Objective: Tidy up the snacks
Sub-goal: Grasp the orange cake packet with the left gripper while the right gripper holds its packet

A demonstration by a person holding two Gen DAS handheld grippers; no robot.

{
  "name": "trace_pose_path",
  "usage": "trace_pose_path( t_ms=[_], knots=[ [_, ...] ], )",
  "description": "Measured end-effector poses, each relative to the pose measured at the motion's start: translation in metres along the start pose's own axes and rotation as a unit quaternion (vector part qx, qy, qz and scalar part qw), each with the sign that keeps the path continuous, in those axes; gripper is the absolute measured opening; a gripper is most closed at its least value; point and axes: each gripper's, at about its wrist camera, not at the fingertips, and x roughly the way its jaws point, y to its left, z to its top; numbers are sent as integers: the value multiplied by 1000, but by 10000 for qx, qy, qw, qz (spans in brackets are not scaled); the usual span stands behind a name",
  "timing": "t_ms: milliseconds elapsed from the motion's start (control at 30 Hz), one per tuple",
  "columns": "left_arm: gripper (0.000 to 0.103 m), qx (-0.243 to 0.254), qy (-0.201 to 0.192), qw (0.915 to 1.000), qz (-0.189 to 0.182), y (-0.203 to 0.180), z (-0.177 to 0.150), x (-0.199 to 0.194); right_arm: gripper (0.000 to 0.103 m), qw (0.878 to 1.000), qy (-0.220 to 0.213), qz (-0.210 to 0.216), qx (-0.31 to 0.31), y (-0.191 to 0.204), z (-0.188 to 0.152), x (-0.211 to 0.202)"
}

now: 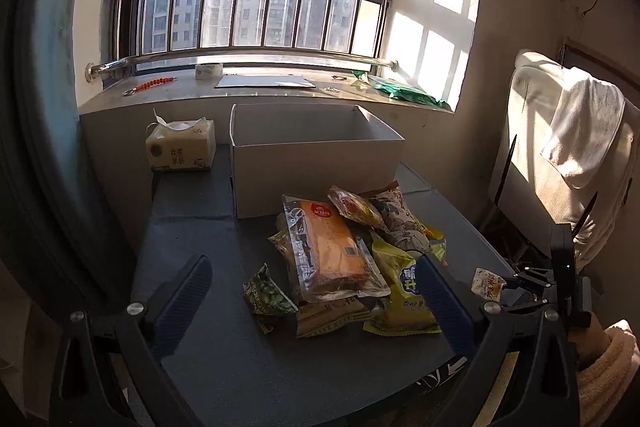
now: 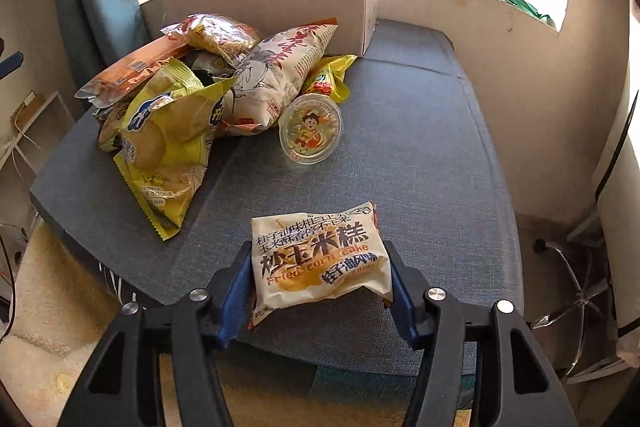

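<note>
Right tool (image 2: 320, 267): I had it clamped on the corn cake packet (image 2: 316, 255).
Left tool (image 1: 316, 291): gaped wide, empty.
Advice: lift clear, drop into white box (image 1: 316, 163).

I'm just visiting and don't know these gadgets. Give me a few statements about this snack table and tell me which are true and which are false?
1. The right gripper is closed on a fried corn cake packet. True.
2. The left gripper is holding a bag of chips. False: its fingers are spread apart with nothing between them.
3. The white cardboard box behind the snack pile has snacks showing inside. False: no snacks show in the part of its interior that is visible.
4. A round plastic cup with a cartoon lid lies on its side beside the pile. True.
5. A tissue pack sits to the left of the box. True.
</note>
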Motion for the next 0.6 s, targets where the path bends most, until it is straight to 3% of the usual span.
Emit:
trace_pose_path(
  t_ms=[267, 467, 533, 600],
  knots=[
    [103, 351, 852, 9957, 26, -27, 27, 82, 64, 9992, -390, 97, 73, 10, 10, -24],
    [103, 766, 1763, 9785, 749, -47, 31, 158, 64, 9983, -541, 175, 121, 18, 15, -37],
    [103, 906, 1907, 9728, 952, -49, 26, 172, 64, 9983, -559, 162, 101, 21, 15, -38],
    [103, 936, 1863, 9733, 955, -48, 23, 175, 64, 9982, -561, 202, 92, 22, 17, -36]
  ],
)
